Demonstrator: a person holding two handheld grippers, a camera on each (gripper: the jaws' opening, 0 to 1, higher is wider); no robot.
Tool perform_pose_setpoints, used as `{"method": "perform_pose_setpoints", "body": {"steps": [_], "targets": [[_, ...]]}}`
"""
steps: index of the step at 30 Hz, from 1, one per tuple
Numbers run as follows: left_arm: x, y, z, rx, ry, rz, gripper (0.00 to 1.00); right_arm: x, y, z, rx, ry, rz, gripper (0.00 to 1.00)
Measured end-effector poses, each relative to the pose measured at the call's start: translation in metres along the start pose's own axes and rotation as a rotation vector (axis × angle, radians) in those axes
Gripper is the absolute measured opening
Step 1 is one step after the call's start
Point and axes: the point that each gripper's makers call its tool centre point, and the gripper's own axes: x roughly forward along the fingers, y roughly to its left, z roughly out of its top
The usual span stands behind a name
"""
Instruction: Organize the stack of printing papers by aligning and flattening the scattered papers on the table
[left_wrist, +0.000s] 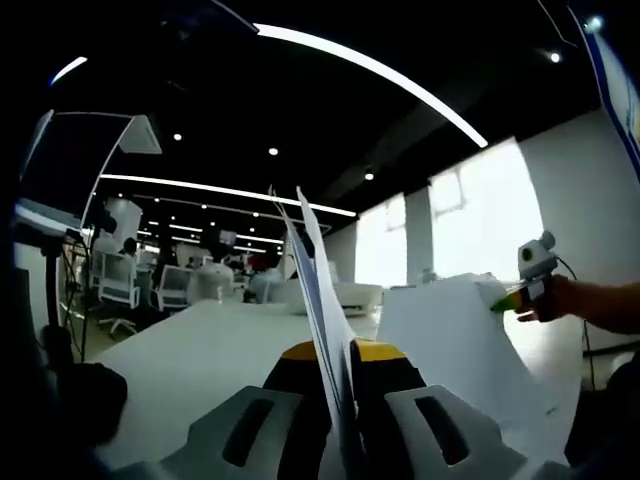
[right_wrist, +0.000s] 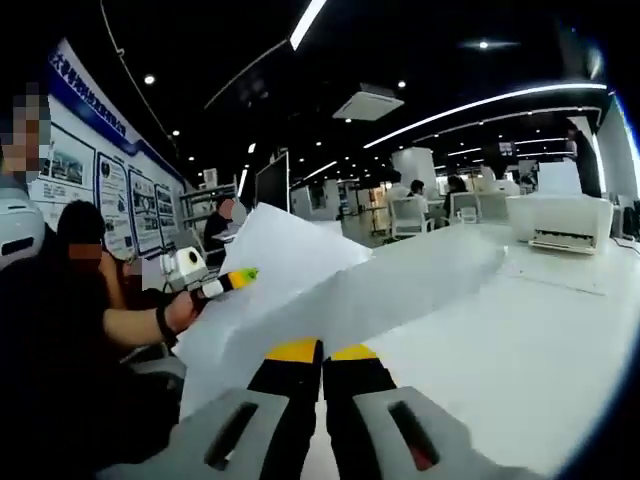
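A stack of white printing papers is held up off the white table between both grippers. In the left gripper view my left gripper is shut on one end of the stack, whose sheets rise edge-on from between the jaws. The right gripper, held by a hand, grips the far corner. In the right gripper view the papers sag in a long sheet above the table. My right gripper is shut on their near edge, and the left gripper pinches the far left corner.
A white printer stands on the table at the back right; the same printer shows beyond the papers. Office chairs stand off the table's left side. A seated person is close on the left.
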Motion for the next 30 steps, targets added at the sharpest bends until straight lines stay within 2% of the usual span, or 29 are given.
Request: {"method": "perform_pose_setpoints", "body": {"steps": [4,7,14,19,22,25,30], "targets": [[0.000,0.000,0.000,-0.003,-0.001,0.000,0.10,-0.002,0.007,0.006,0.010,-0.015,0.063,0.00],[0.000,0.000,0.000,-0.004,-0.001,-0.001,0.10,-0.004,-0.002,0.012,0.022,-0.003,0.095,0.00],[0.000,-0.001,0.000,-0.007,0.000,-0.004,0.11,0.002,-0.013,0.008,0.005,0.121,0.127,0.00],[0.001,-0.001,0.000,-0.007,0.003,-0.008,0.11,0.017,-0.032,-0.004,-0.135,0.246,0.061,0.00],[0.001,-0.002,0.000,-0.010,0.004,-0.010,0.11,0.027,-0.041,-0.009,-0.212,0.282,0.024,0.00],[0.001,-0.002,-0.001,-0.016,0.007,-0.014,0.12,0.037,-0.038,-0.009,-0.232,0.272,0.034,0.00],[0.002,-0.001,-0.002,-0.030,0.012,-0.020,0.14,0.053,-0.019,0.011,-0.296,0.192,0.092,0.00]]}}
